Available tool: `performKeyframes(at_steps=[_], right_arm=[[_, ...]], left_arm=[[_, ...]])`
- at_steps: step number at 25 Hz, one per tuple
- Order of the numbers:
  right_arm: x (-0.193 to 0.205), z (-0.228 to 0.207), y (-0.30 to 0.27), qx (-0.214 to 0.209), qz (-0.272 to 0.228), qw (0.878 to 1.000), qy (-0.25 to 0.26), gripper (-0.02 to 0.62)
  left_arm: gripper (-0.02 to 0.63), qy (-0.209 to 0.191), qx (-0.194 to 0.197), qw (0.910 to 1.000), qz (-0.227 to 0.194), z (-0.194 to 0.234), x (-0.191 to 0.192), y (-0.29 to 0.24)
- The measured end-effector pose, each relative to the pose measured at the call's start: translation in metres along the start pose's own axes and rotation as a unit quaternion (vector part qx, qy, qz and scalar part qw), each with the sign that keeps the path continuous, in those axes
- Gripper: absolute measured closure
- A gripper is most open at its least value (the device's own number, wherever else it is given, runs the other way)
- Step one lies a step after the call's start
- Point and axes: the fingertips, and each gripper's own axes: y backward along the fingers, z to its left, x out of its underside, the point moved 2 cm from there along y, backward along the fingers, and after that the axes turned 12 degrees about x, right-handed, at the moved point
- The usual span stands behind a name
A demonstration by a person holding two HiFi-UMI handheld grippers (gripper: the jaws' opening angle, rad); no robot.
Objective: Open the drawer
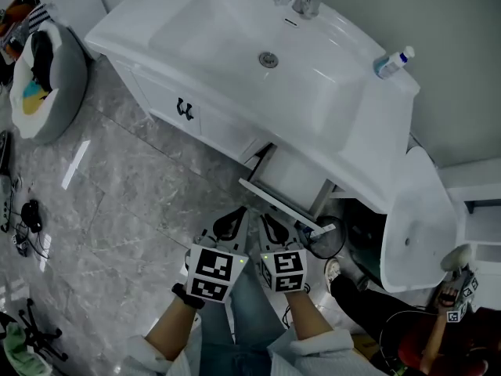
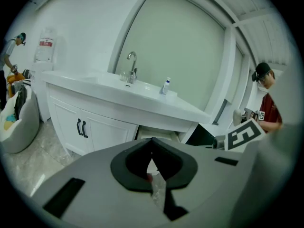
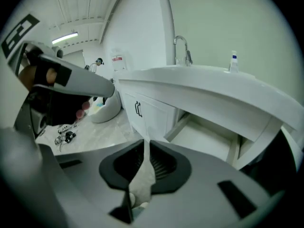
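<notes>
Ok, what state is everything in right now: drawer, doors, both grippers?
Drawer: pulled open.
Cabinet doors: closed.
Bottle: upright on the counter.
Left gripper: jaws together, empty.
Right gripper: jaws slightly apart, empty.

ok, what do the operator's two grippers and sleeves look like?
Both the left gripper and right gripper have grey bodies with black, rounded pads; the right's look ribbed. Each carries a cube of black-and-white square markers with a small green light. No cables visible. The person wears light sleeves and blue jeans.
</notes>
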Motion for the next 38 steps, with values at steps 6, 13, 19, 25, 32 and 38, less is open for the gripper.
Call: performKeyframes(at_steps=[6,13,19,25,32,38], right_arm=[[-0.055,0.005,0.043,-0.045,-0.013,0.999,-0.024,0.549],[-0.118,-0.001,0.081,-0.056,-0.050,0.996,-0.042,0.554],[-0.170,-0.005,0.124,-0.087,-0.094,0.990,-0.057,0.581],[-0.200,-0.014,0.166,-0.088,-0.141,0.985,-0.045,0.584],[-0.232,-0.027,0.210,-0.106,-0.181,0.976,-0.053,0.586],[-0.246,-0.040,0.240,-0.103,-0.216,0.970,-0.050,0.586]], left_arm=[[0.592,0.026,-0.013,0.9994,-0.020,-0.015,-0.032,0.026],[0.592,0.008,-0.015,0.9976,-0.067,-0.031,-0.092,0.053],[0.592,-0.028,-0.001,0.9956,-0.090,-0.060,-0.136,0.071],[0.592,-0.038,0.026,0.9924,-0.114,-0.087,-0.174,0.084],[0.592,-0.075,0.069,0.9863,-0.129,-0.122,-0.214,0.093],[0.592,-0.101,0.089,0.9820,-0.133,-0.149,-0.220,0.094]])
